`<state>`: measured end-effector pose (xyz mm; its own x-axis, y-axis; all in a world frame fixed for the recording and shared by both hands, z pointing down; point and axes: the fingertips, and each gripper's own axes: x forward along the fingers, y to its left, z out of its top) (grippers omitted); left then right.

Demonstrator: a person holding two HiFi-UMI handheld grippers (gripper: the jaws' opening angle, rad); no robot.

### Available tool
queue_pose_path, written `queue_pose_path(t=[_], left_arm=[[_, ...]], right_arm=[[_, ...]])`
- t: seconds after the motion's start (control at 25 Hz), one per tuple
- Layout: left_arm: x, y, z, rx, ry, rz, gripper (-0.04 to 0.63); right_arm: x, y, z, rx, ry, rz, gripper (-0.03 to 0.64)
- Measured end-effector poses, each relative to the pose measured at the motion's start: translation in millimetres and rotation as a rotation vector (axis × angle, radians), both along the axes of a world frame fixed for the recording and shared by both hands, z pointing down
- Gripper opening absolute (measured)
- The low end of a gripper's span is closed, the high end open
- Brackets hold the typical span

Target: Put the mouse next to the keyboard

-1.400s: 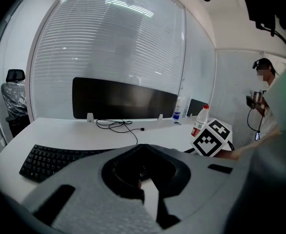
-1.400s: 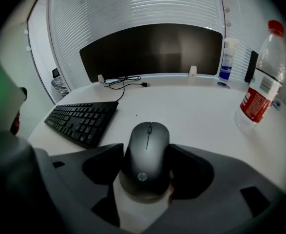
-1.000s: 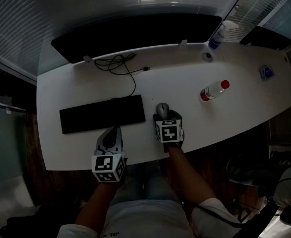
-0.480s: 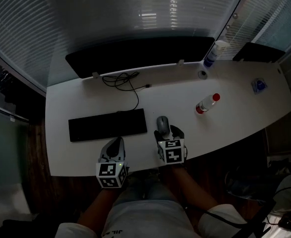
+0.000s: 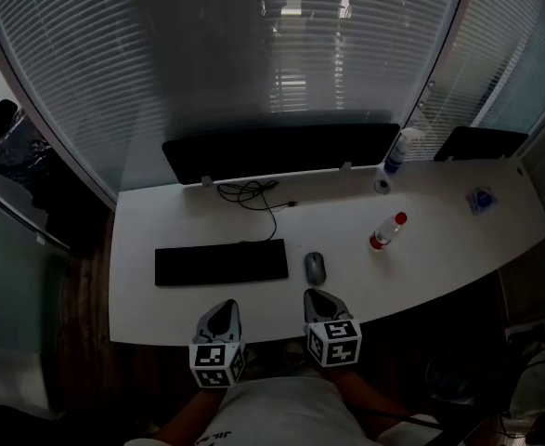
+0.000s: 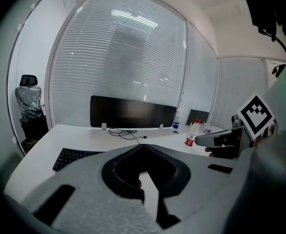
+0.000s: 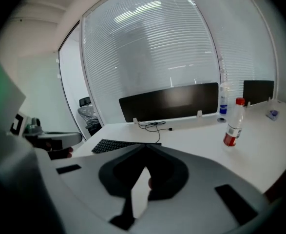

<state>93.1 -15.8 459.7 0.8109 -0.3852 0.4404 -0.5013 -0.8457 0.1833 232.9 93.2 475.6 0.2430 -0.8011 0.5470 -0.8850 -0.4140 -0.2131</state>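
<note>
While the grey oval mouse (image 5: 315,268) lies just right of the flat black keyboard (image 5: 221,263), the left gripper (image 5: 222,312) and right gripper (image 5: 321,300) hover nearer, jaws pressed together, empty; the right's just closed.

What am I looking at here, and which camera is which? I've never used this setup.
There is no robot: a person holds a pair of tongs in each hand, each carrying a marker cube. The head view comes from a camera on the person's head, looking down at the desk. The two gripper views ride on the tongs and look along their jaws. On the desk lie a black keyboard, a grey mouse just right of it without touching, a red-capped bottle, a cable and a dark panel at the back. The left tongs and right tongs are near the desk's front edge, both shut and empty; the right jaws have just been closing, with nothing between them.
</note>
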Motion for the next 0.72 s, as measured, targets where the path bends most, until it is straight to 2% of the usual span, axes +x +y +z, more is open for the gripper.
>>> queue_pose_path(t=[0.2, 0.72], left_arm=[[-5.3, 5.6, -3.9, 0.006, 0.01, 0.005, 0.005], [3.7, 12.0, -13.9, 0.018, 0.024, 0.042, 0.005]], right_arm=[[-24.4, -3.6, -3.8, 0.027, -0.022, -0.044, 0.005], [-17.9, -0.3, -13.6, 0.027, -0.002, -0.031, 0.003]])
